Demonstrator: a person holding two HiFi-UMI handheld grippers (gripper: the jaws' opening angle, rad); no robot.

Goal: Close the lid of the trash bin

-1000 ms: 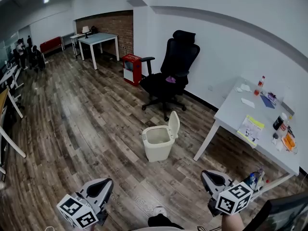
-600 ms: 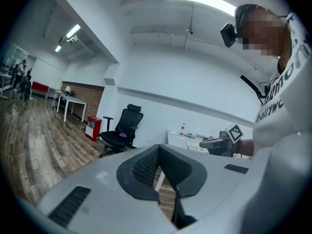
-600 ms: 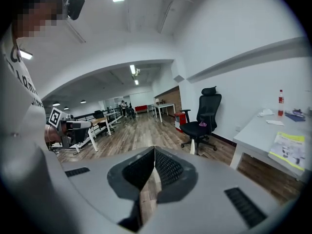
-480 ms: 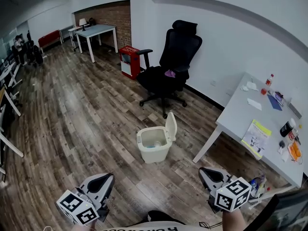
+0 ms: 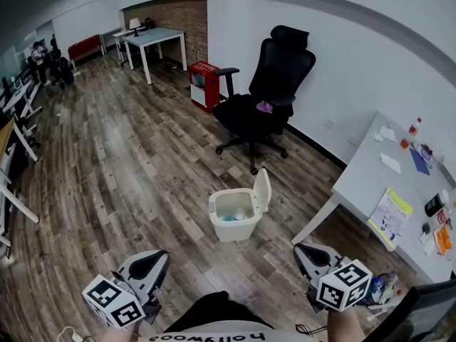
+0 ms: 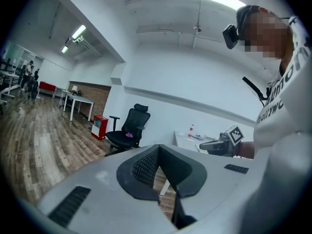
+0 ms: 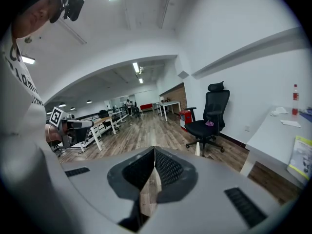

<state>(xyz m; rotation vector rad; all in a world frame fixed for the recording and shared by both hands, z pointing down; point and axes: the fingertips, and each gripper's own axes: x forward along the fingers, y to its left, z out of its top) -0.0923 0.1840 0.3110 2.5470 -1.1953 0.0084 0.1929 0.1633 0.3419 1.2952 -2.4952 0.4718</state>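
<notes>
- Bin [image 5: 235,225], centre: bluish contents at the bottom, too small to identify; part of the rim at 3 o'clock hidden behind the raised lid [image 5: 263,189].
- Table [image 5: 370,177], 3 o'clock: cut off by the right edge; the small bottles and papers on it cannot be read.
- Chair [image 5: 267,95], 12 o'clock: purple item on the seat, too small to tell.
- Desks [image 5: 11,130], 9 o'clock: only legs and edges inside the frame.
- People [image 5: 39,54], 10 o'clock: tiny, indistinct.
- Right gripper [image 5: 299,249], 5 o'clock: its hand [image 5: 343,328] clipped by the bottom edge; a coloured item [image 5: 377,288] half hidden behind the marker cube.
- Dark slab [image 5: 427,312], 4 o'clock corner: cut off, unidentifiable.
</notes>
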